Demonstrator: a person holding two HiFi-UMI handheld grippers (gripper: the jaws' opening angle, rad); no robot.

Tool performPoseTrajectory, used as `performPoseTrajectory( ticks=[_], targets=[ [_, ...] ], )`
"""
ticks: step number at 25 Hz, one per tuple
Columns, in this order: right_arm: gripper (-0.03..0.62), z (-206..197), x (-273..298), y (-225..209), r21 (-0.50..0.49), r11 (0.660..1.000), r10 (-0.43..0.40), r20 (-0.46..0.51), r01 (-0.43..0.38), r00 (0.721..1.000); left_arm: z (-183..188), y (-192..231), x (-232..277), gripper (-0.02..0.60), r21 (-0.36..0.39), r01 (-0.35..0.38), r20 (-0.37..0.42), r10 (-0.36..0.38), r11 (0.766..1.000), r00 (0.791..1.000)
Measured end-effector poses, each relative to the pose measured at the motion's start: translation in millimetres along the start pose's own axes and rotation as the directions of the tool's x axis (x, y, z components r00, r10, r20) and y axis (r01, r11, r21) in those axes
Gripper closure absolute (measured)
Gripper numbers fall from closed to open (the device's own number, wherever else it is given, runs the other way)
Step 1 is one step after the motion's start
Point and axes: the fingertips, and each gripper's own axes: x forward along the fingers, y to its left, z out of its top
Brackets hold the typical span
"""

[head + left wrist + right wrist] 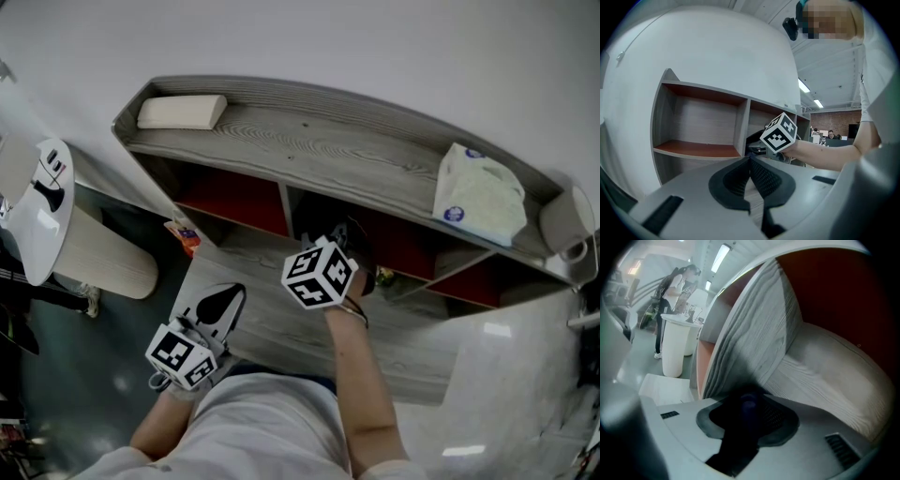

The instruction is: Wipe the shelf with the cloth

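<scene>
The grey wooden shelf unit (309, 150) has red-backed compartments. My right gripper (349, 251) reaches into the middle compartment, its marker cube (319, 272) just outside. In the right gripper view its jaws (749, 398) are closed on a dark cloth (740, 427), blurred, just above the compartment's pale floor board (825, 376) and next to the upright divider (759, 333). My left gripper (225, 300) hangs in front of the lower board, left of the right arm. Its jaws (750, 161) are shut with nothing between them, and it faces the left compartment (703, 150).
On the shelf top lie a beige block (182, 112) at the left, a white packet (478, 195) and a roll (565, 220) at the right. A small orange thing (186, 234) sits by the shelf's left side. A white cylindrical stand (103, 258) is left of the shelf.
</scene>
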Motion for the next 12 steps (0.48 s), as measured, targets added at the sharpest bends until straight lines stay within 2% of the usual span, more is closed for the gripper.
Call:
performPoseTrajectory(
  ticks=[6, 12],
  targets=[
    [0.491, -7.4, -0.7, -2.4, -0.005, 1.000, -0.018, -0.018, 0.018, 1.000, -1.0, 2.7, 6.4, 0.566, -0.011, 0.019, -0.008, -0.019, 1.000, 1.000],
    [0.499, -33.5, -11.9, -31.2, 0.032, 0.995, -0.093, -0.079, 0.095, 0.993, 1.5, -0.5, 19.9, 0.566, -0.014, 0.073, -0.014, -0.073, 0.997, 0.997]
  ],
)
